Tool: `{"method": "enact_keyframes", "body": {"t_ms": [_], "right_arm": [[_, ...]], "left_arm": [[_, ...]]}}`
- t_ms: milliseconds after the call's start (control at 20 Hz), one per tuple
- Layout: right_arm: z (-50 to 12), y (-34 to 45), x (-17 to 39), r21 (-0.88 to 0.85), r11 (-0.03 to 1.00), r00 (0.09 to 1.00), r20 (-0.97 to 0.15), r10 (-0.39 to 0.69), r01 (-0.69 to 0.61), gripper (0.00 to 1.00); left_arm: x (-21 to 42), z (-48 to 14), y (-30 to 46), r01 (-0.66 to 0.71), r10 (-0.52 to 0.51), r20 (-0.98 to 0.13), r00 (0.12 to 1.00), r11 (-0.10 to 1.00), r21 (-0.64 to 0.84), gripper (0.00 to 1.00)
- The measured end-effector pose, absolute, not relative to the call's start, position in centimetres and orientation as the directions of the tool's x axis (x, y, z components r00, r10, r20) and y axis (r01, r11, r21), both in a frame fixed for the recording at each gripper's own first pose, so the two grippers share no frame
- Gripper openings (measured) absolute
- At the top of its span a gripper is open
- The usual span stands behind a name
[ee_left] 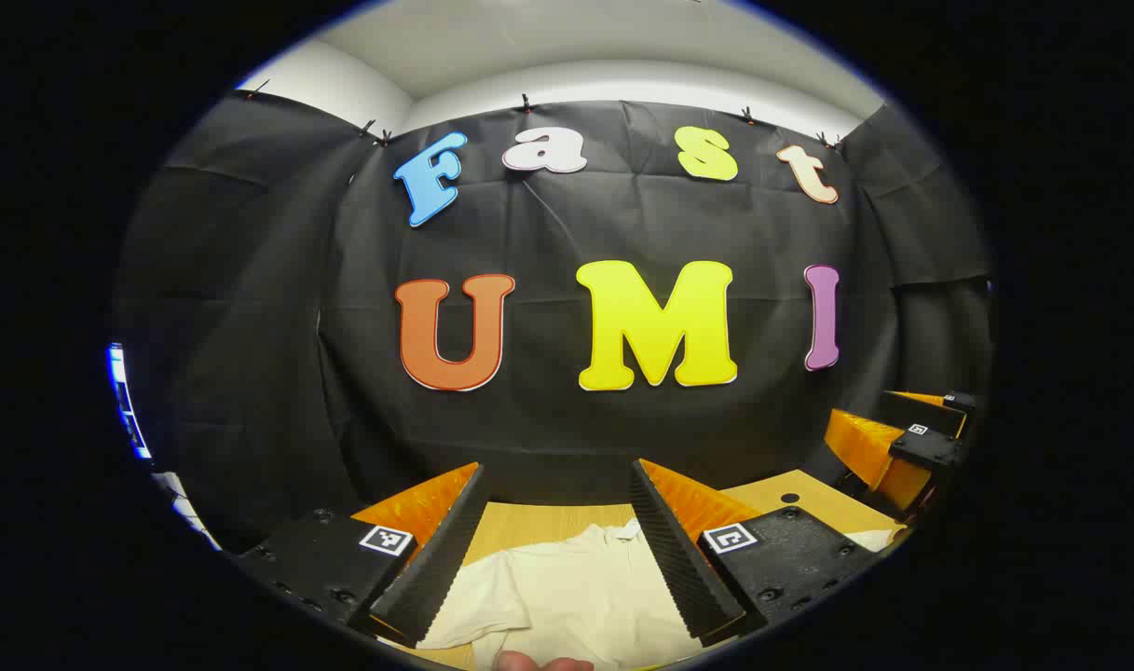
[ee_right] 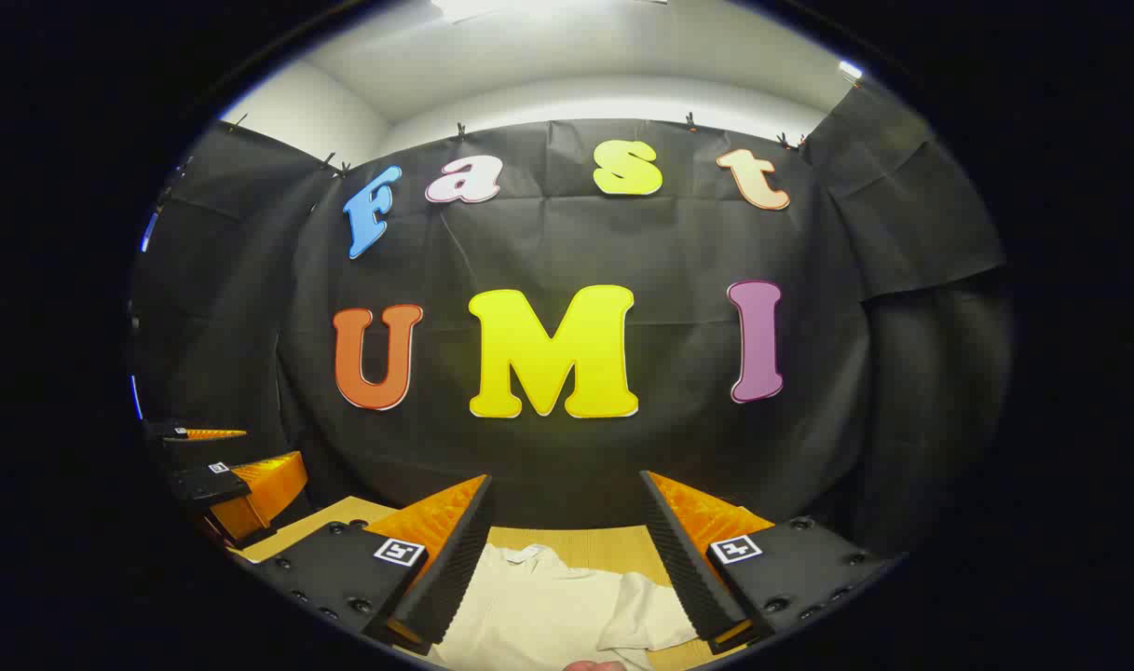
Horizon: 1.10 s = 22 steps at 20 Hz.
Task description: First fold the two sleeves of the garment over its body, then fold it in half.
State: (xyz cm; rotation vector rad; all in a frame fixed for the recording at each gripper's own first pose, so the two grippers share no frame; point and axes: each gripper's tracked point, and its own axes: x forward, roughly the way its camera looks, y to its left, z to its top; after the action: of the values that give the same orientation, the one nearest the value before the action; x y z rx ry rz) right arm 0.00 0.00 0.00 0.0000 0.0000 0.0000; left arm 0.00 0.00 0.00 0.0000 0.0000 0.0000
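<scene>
A cream-white garment lies on the wooden table, its collar toward the far wall. In the left gripper view my left gripper hovers above it, open, with nothing between its fingers. The right gripper shows at the far right of that view, its jaws apart. In the right gripper view the same garment lies below my right gripper, which is open and holds nothing; a short sleeve spreads to the right. The left gripper appears at the far left there.
The black cloth wall closes off the table's far edge close behind the garment. A small dark hole marks the tabletop at the right. A bit of a hand shows at the bottom edge.
</scene>
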Motion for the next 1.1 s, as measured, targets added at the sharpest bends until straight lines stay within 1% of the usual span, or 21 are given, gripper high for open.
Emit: {"method": "enact_keyframes", "body": {"t_ms": [200, 350, 600, 850, 1100], "right_arm": [[-0.7, -0.9, 0.1, 0.003, 1.0, 1.0, -0.023, -0.004, 0.004, 0.95], [-0.3, -1.3, -0.1, -0.017, 1.0, 1.0, -0.015, -0.009, 0.009, 0.95], [0.0, -1.7, -0.3, -0.028, 1.0, 1.0, -0.006, -0.006, 0.006, 0.95], [0.0, -2.7, -0.4, -0.022, 0.999, 1.0, -0.01, -0.023, 0.022, 0.95], [-0.1, -3.8, 0.2, -0.018, 0.998, 0.998, -0.015, -0.054, 0.054, 0.95]], "left_arm": [[-0.2, 0.2, 0.1, -0.006, 0.006, 0.011, 1.0, 1.0, 0.013, 0.97], [-0.3, 0.6, 0.1, -0.004, 0.004, 0.029, 1.0, 1.0, 0.011, 0.97], [-0.2, 0.0, -0.5, 0.002, -0.001, 0.014, 1.0, 1.0, -0.006, 0.97], [0.1, 0.0, -1.6, 0.023, -0.023, 0.012, 1.0, 1.0, 0.0, 0.97], [0.3, 0.0, -2.0, 0.023, -0.023, 0.01, 1.0, 1.0, 0.006, 0.97]]}}
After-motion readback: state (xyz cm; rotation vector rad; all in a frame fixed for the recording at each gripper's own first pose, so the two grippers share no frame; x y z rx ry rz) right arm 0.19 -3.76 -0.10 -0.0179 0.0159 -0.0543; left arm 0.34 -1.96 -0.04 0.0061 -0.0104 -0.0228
